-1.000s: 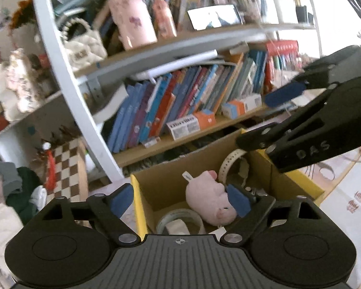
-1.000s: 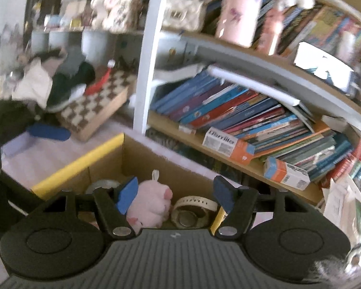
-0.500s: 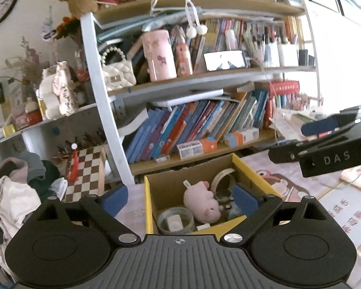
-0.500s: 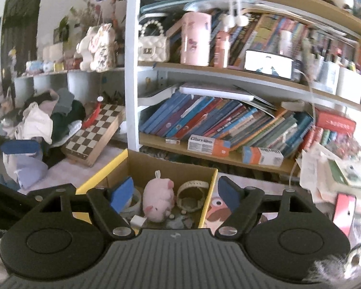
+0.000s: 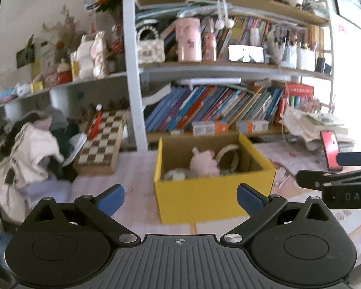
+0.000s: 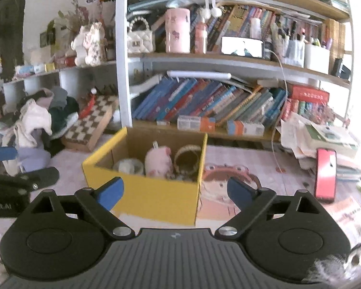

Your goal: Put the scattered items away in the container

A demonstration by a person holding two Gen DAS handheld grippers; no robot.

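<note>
A yellow cardboard box point(image 5: 204, 197) point(image 6: 156, 197) stands on the pink mat in front of the bookshelf. Inside it lie a pink plush pig point(image 5: 203, 162) point(image 6: 158, 161), a tape roll point(image 5: 178, 174) point(image 6: 128, 166) and a woven ring point(image 5: 228, 156) point(image 6: 187, 157). My left gripper point(image 5: 180, 198) hangs back from the box, its jaws still opening with nothing between them. My right gripper point(image 6: 174, 193) is likewise drawn back, jaws opening and empty. Each gripper shows at the edge of the other's view.
A red phone point(image 6: 326, 175) point(image 5: 331, 150) lies on the mat to the right, by a stack of papers and books point(image 6: 325, 137). A chessboard box point(image 5: 101, 144) and a heap of clothes point(image 5: 29, 154) sit left. The bookshelf point(image 6: 204, 101) rises behind the box.
Both grippers have pulled back from over the box, so it now looks smaller and farther off. Their jaws have spread wider. The items stay in the box.
</note>
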